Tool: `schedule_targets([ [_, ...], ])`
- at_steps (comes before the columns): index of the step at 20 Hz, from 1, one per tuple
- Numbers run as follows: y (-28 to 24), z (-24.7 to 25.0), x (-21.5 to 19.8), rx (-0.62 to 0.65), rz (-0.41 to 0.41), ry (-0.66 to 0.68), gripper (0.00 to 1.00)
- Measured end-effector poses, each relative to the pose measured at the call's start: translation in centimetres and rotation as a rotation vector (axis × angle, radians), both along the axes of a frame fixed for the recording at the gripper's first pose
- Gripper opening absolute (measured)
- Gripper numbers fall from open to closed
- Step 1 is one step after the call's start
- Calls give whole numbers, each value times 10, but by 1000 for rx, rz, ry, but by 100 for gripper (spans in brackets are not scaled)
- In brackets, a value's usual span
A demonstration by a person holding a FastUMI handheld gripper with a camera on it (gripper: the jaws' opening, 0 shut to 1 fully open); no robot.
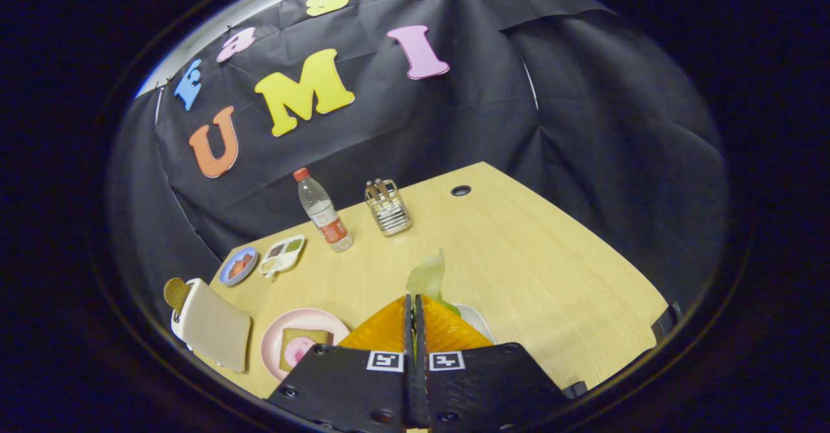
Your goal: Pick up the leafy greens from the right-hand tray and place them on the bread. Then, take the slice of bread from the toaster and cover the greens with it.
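Note:
My gripper (412, 300) is shut on the leafy greens (428, 276), a pale green leaf that sticks up just past the fingertips, held above the table. Behind the right finger peeks the rim of a white tray (478, 319). To the left of the fingers a pink plate (279, 339) carries a slice of bread (305, 341) with a pink round piece on it. Further left stands a white toaster (211, 326) with a brown slice of bread (175, 292) poking out of its top.
On the wooden table (532, 271) beyond the fingers stand a water bottle (322, 211) with a red cap and a wire cutlery holder (388, 209). A blue dish (237, 266) and a small divided white tray (283, 254) lie at the back left. The black cloth wall surrounds the table.

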State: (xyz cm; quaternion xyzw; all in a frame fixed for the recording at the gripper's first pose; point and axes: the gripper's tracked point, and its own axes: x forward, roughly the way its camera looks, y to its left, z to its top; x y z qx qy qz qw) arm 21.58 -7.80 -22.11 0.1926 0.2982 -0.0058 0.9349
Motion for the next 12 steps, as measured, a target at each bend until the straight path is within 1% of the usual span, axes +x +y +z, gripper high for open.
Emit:
schedule_targets([
  [5, 40, 12, -15, 47, 71, -18, 0],
  [12, 139, 33, -41, 98, 245, -31, 0],
])
